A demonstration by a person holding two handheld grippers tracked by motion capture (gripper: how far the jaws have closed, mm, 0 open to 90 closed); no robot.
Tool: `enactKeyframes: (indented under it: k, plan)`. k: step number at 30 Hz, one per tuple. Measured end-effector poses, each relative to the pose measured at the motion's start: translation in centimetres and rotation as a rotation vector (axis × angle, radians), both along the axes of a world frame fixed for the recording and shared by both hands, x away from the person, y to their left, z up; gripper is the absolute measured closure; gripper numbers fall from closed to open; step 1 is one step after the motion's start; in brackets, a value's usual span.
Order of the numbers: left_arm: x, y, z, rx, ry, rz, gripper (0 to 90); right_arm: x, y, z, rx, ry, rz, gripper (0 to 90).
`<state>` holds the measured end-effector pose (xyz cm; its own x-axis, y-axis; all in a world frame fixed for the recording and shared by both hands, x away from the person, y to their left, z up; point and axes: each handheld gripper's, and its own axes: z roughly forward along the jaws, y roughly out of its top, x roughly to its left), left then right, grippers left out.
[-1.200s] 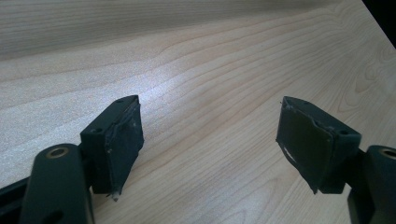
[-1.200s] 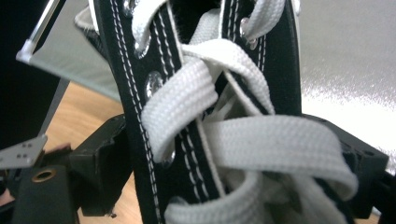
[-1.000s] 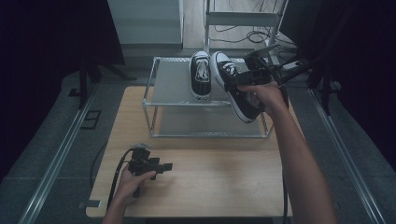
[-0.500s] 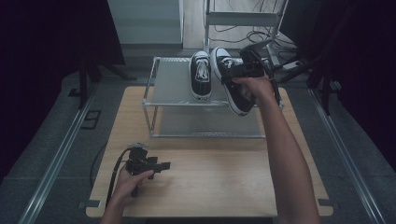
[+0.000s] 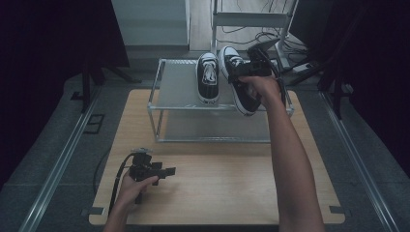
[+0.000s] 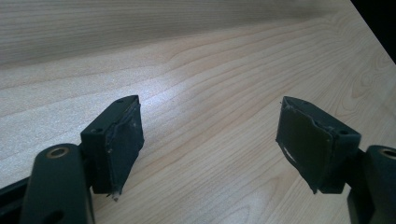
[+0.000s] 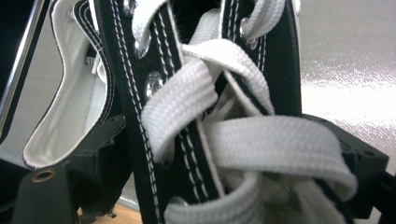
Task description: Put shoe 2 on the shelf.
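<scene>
A black sneaker with white laces point(image 5: 208, 79) lies flat on the top of a metal rack point(image 5: 176, 84). A matching sneaker point(image 5: 243, 95) hangs tilted just to its right, toe over the rack's front edge, with my right gripper point(image 5: 244, 69) shut on its laced upper. In the right gripper view the laces and black tongue point(image 7: 187, 116) are pressed between the black jaws of my right gripper point(image 7: 233, 154). My left gripper point(image 5: 164, 171) rests low over the wooden table point(image 5: 217, 188) near its front left, open, with nothing between the pads point(image 6: 121, 140) of this left gripper point(image 6: 210, 144).
The rack stands across the far half of the table, with a lower level under its top shelf. A white shelf unit point(image 5: 251, 19) and cables sit behind it. Metal rails point(image 5: 58, 164) run along the floor on both sides.
My right gripper has carried the held sneaker left and a little farther back, closer to the sneaker on the rack. The left gripper has stayed put.
</scene>
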<state>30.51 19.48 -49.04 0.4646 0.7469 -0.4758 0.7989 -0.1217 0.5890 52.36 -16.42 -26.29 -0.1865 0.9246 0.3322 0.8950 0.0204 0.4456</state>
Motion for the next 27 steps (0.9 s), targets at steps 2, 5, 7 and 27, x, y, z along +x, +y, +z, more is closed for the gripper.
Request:
enactKeyframes:
  k: [2, 5, 7, 27]
  plan:
    - [0.0, 0.0, 0.0, -0.001, 0.000, 0.001, 22.8, 0.2, 0.1, -0.1, 0.004, -0.001, -0.005, 14.8]
    - [0.0, 0.0, 0.0, 0.001, -0.001, -0.002, 22.9, 0.6, 0.2, -0.1, 0.009, 0.005, -0.013, 14.7]
    - [0.0, 0.0, 0.0, 0.002, -0.002, -0.001, 22.9, 0.9, 0.3, -0.2, 0.014, 0.007, -0.024, 14.7]
    - [-0.1, 0.2, 0.0, -0.009, -0.003, 0.007, 22.9, 3.0, 0.9, 0.0, 0.061, 0.025, -0.134, 14.7]
